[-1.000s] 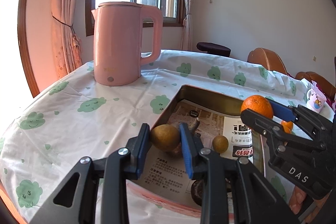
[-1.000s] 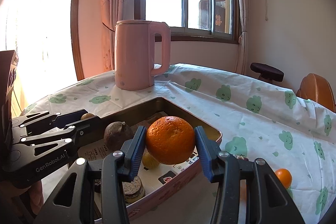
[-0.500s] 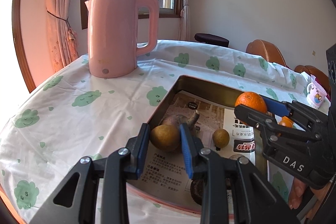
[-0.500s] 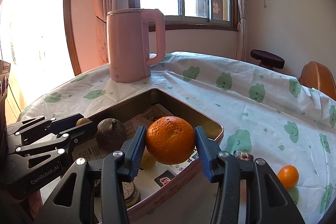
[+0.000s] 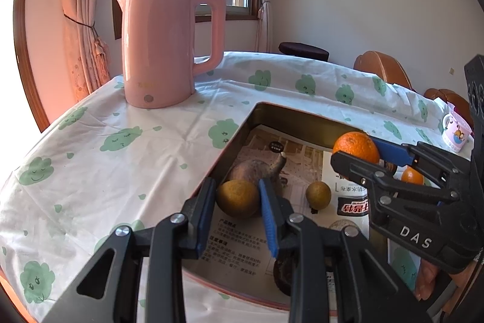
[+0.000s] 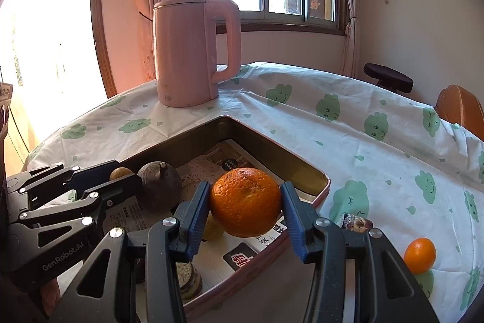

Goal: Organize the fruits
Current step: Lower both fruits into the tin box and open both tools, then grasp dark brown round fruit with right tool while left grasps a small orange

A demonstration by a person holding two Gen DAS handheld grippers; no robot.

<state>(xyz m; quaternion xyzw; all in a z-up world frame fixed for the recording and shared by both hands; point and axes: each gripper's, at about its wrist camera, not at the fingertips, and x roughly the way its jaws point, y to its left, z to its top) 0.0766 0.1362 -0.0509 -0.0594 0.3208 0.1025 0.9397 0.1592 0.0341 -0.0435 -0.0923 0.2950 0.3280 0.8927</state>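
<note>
My left gripper (image 5: pixel 237 199) is shut on a small brownish-yellow fruit (image 5: pixel 237 197) just above the near left corner of the paper-lined tray (image 5: pixel 239 135). My right gripper (image 6: pixel 245 202) is shut on a large orange (image 6: pixel 245 200) and holds it over the tray's right side (image 6: pixel 317 192); it also shows in the left wrist view (image 5: pixel 357 146). Inside the tray lie a dark brown stemmed fruit (image 5: pixel 257 168), a small yellow-brown fruit (image 5: pixel 318 195) and a dark round item (image 5: pixel 282 274). A small orange (image 6: pixel 420 255) lies on the tablecloth right of the tray.
A tall pink kettle (image 5: pixel 165 47) stands behind the tray near the table's far left edge. A small patterned cup (image 5: pixel 456 130) sits at the far right. A dark wrapped snack (image 6: pixel 354 221) lies by the tray's right wall. Chairs (image 6: pixel 459 108) stand beyond the table.
Both grippers have lowered towards the tray with their fruits still held. The left gripper's fruit now sits near the tray floor beside the dark stemmed fruit.
</note>
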